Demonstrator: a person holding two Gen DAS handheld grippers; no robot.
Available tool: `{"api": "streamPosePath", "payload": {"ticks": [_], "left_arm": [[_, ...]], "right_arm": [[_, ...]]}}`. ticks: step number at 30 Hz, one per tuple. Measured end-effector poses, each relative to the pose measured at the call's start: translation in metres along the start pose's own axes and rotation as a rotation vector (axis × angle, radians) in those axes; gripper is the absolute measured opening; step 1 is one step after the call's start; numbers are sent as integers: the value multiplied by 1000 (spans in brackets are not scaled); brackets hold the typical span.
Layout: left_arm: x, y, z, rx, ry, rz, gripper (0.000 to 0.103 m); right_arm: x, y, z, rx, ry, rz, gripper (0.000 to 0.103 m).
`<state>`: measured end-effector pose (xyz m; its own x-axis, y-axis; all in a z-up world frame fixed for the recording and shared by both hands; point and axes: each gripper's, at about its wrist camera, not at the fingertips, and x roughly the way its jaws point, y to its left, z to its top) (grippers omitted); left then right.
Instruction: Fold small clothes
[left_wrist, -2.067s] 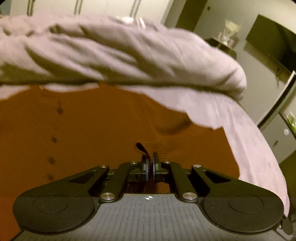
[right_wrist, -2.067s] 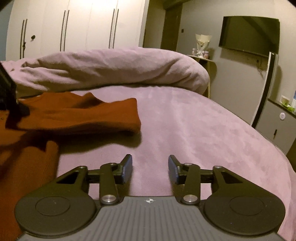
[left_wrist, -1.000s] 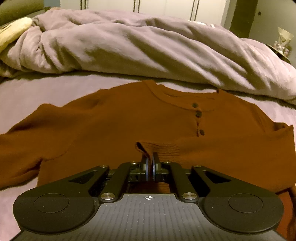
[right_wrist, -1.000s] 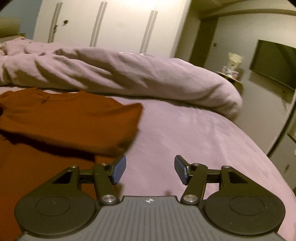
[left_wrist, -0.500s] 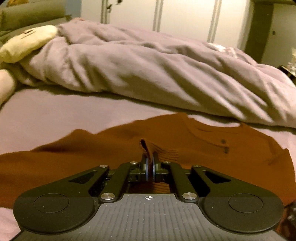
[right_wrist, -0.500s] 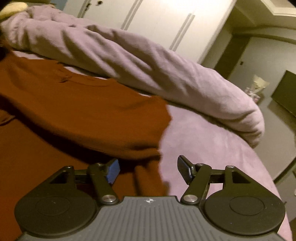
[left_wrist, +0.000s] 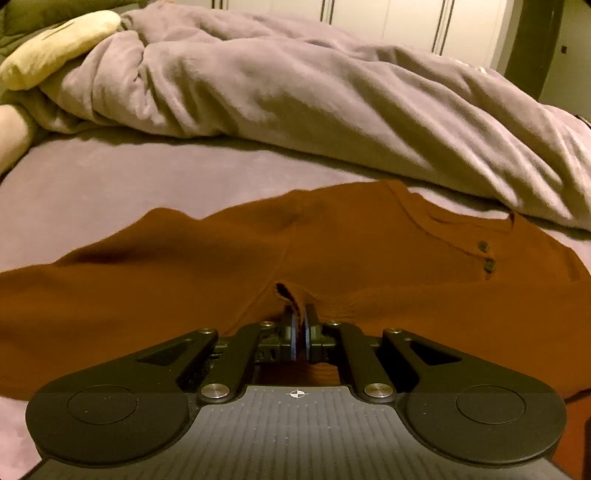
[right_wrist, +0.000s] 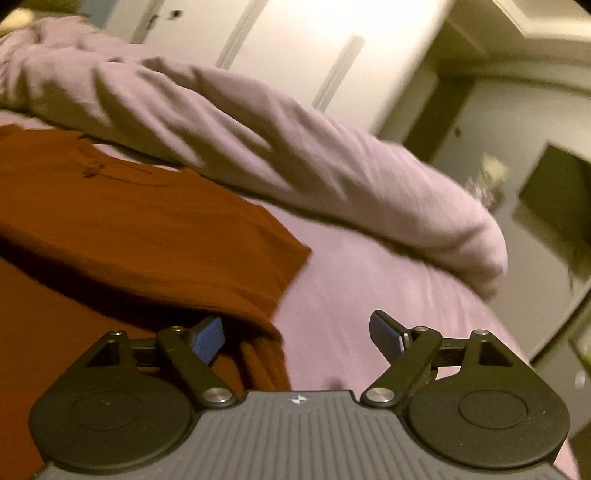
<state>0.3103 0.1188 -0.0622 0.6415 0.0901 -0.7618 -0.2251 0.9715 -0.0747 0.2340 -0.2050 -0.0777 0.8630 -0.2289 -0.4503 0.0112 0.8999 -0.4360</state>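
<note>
Left fingers (left_wrist: 293, 332) pinching shirt (left_wrist: 221, 266), right gripper (right_wrist: 295, 334) spread

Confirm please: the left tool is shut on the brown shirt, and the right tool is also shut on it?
Only the second part is wrong. The right tool is open, its jaws wide apart over the brown shirt edge, as the right wrist view shows. The left tool is indeed shut on the shirt.

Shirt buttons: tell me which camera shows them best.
The left wrist view. Two dark buttons show clearly on the placket of the rust shirt. In the right wrist view the shirt is blurred; no buttons can be made out.
</note>
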Motion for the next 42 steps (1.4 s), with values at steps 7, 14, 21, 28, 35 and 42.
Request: {"api": "streamPosePath", "payload": {"ticks": [7,14,21,28,35,42], "left_arm": [[3,12,-2,24,-24,56,15],[-21,45,-7,-85,-50,66,50],[-33,33,-28,-52,-4,49,77],[-23,16,-34,-7,23,44,77],[-9,9,-38,4,26,61,82],[-16,23,-40,-37,19,20,88]], "right_arm": [[20,-13,-3,68,107,-23,83],[-13,-20,1,47,44,16,83],[-27,-1,18,-5,-62,28,83],[5,32,18,-145,-23,2,83],[19,34,10,-193,-37,-7,83],[21,38,5,-195,-53,-10,85]]}}
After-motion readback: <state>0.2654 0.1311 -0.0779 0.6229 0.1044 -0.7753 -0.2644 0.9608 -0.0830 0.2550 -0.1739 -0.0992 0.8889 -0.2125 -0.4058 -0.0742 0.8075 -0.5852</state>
